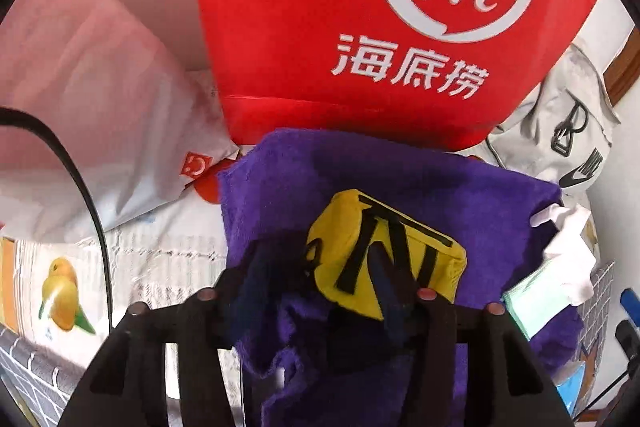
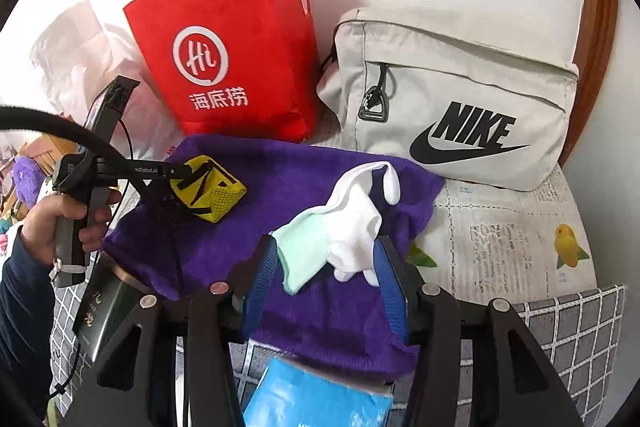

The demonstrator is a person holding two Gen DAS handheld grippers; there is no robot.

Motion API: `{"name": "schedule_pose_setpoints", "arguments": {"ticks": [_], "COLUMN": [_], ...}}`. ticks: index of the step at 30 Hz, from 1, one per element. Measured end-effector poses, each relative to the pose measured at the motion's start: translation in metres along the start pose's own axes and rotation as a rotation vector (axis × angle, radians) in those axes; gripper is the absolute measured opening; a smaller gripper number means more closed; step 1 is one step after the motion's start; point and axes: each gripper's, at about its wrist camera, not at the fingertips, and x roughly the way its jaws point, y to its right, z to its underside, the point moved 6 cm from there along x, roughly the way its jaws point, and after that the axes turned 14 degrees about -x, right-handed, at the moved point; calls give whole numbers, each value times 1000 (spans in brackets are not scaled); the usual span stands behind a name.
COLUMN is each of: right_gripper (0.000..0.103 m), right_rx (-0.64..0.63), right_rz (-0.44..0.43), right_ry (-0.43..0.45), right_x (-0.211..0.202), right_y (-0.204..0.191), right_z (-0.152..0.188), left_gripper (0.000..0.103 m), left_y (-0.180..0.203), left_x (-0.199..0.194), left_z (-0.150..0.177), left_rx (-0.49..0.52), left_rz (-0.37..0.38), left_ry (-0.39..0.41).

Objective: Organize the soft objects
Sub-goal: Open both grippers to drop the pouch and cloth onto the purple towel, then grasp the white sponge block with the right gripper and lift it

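Observation:
A purple fuzzy cloth (image 2: 288, 195) lies spread on the table; it also shows in the left wrist view (image 1: 460, 187). A yellow mesh pouch with black straps (image 1: 376, 247) lies on it. My left gripper (image 1: 320, 291) is over the pouch, its jaws around the pouch's near edge; from the right wrist view the left gripper (image 2: 180, 173) touches the pouch (image 2: 208, 187). A white and mint-green glove (image 2: 336, 239) lies on the cloth between the parted blue-padded jaws of my right gripper (image 2: 324, 267), not pinched. The glove also shows in the left wrist view (image 1: 560, 259).
A red paper bag (image 2: 228, 63) stands behind the cloth against the wall. A grey Nike bag (image 2: 452, 95) lies to the right. A white plastic bag (image 2: 80, 67) sits at the left. A blue packet (image 2: 316, 395) and a dark box (image 2: 104, 311) lie near the front edge.

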Motion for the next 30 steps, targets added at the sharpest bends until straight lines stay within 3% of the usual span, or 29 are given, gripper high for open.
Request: {"name": "schedule_pose_setpoints", "arguments": {"ticks": [5,7,12,16,21,26,30], "right_gripper": [50,50,50,52,56,56,56], "right_rx": [3,-8,12,17,10,10,29], "right_rz": [-33,-14,-46,-73,-125,-155,-151], "right_ry": [0,-6,-12,13,1,-36,-66], "right_x": [-14,-21,-37,-57,-71,-67,-55], "right_y": [-12,-20,-41,-63,-99,-132,-147], "right_z": [9,14,30,46,72,98,111], "left_gripper": [79,81,81,81,81,81,81], "left_y": [0,3,4,-6,-30,-40,-52], "left_x": [-38,-59,-102,-118,-137,-158,-167], "left_z": [13,22,54,81,128,169,194], "left_rx": [-1,22,61,55,20,31,11], "left_rz": [-3,-3,-9,-2,33,44,96], "left_ry": [80,123,209,211,148,195,186]}}
